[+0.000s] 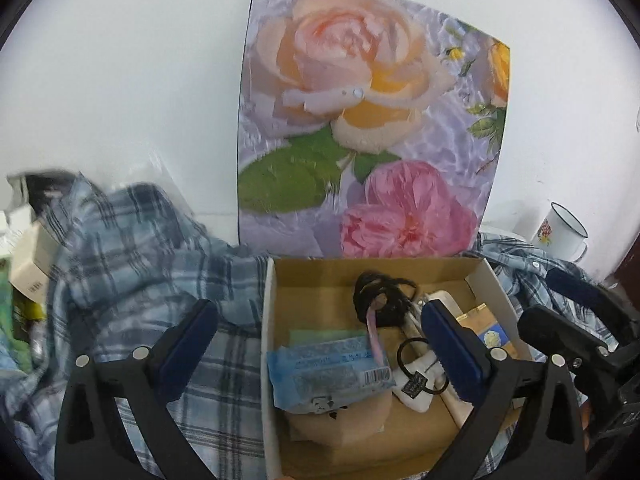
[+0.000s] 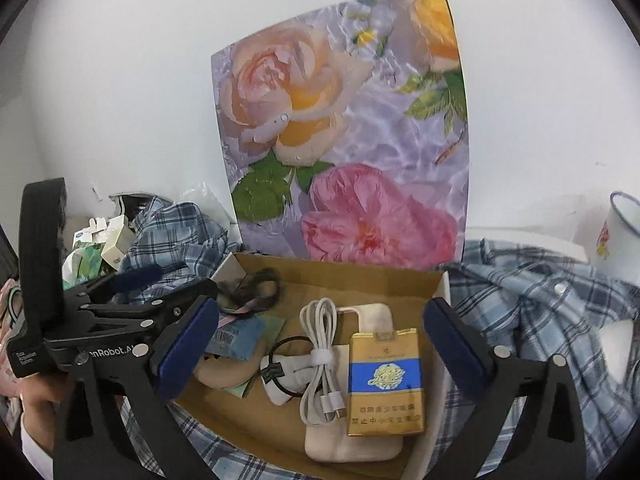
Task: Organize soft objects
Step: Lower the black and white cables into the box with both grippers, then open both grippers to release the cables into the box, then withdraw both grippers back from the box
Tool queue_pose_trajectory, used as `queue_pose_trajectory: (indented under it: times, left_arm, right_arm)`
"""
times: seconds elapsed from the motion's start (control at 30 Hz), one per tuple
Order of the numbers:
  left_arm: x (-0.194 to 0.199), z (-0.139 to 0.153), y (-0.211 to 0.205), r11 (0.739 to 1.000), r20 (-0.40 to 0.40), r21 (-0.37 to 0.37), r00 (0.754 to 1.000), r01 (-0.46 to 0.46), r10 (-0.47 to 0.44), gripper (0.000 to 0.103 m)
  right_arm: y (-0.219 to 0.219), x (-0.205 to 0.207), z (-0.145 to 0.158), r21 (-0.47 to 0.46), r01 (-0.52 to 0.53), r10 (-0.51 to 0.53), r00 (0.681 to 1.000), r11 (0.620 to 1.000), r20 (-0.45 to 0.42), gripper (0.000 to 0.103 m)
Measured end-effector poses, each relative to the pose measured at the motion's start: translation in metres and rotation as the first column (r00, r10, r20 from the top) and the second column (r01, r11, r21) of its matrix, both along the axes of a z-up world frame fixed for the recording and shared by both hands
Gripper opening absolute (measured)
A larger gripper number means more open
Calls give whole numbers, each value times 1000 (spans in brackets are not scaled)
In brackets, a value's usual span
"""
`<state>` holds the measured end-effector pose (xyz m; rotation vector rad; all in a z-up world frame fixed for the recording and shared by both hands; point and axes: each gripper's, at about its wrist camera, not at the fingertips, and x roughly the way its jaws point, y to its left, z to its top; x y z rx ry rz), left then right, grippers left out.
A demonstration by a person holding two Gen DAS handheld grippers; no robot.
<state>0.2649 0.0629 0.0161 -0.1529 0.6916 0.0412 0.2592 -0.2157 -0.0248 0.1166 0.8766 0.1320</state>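
An open cardboard box [image 1: 280, 280] [image 2: 400, 276] sits on a blue plaid shirt [image 1: 132, 256] [image 2: 532, 304]. In it lie a blue tissue pack [image 1: 328, 372] [image 2: 236, 338], a black hair tie [image 1: 416, 364] [image 2: 288, 364], a dark yarn bundle [image 1: 380, 292] [image 2: 260, 284], a white cable [image 2: 320, 356], a gold-and-blue cigarette pack [image 2: 386, 380] and a beige pouch [image 2: 352, 444]. My left gripper [image 1: 320, 352] is open, straddling the box's left wall. My right gripper [image 2: 324, 344] is open, above the box's contents. Both are empty.
The box's floral lid [image 1: 360, 128] [image 2: 344, 140] stands upright against the white wall. A white enamel mug [image 1: 560, 232] [image 2: 616, 236] stands at the right. Small cartons and green packets [image 2: 100, 248] [image 1: 32, 264] are piled at the left. The left gripper shows in the right wrist view [image 2: 132, 300].
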Motion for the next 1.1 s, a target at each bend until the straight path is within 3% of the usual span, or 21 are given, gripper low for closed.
queue_pose_trajectory:
  times: [0.27, 0.57, 0.77, 0.97, 1.1]
  left_arm:
    - [-15, 25, -11, 998, 58, 57, 998, -1, -2, 103]
    - [-40, 66, -15, 996, 110, 89, 994, -24, 14, 103]
    - [-71, 105, -23, 995, 219, 101, 976, -25, 3, 103]
    - [-108, 142, -33, 995, 308, 96, 951, -5, -25, 103]
    - [-136, 166, -39, 992, 375, 123, 927, -39, -10, 103]
  right_arm:
    - [14, -5, 23, -76, -18, 22, 998, 997, 51, 102]
    - [20, -29, 85, -101, 23, -1, 976, 995, 216, 103]
    - [25, -43, 128, -129, 44, -10, 967, 991, 253, 103]
    - [46, -70, 166, -196, 23, 45, 942, 980, 334, 103]
    - [61, -93, 191, -234, 53, 49, 911, 971, 409, 103]
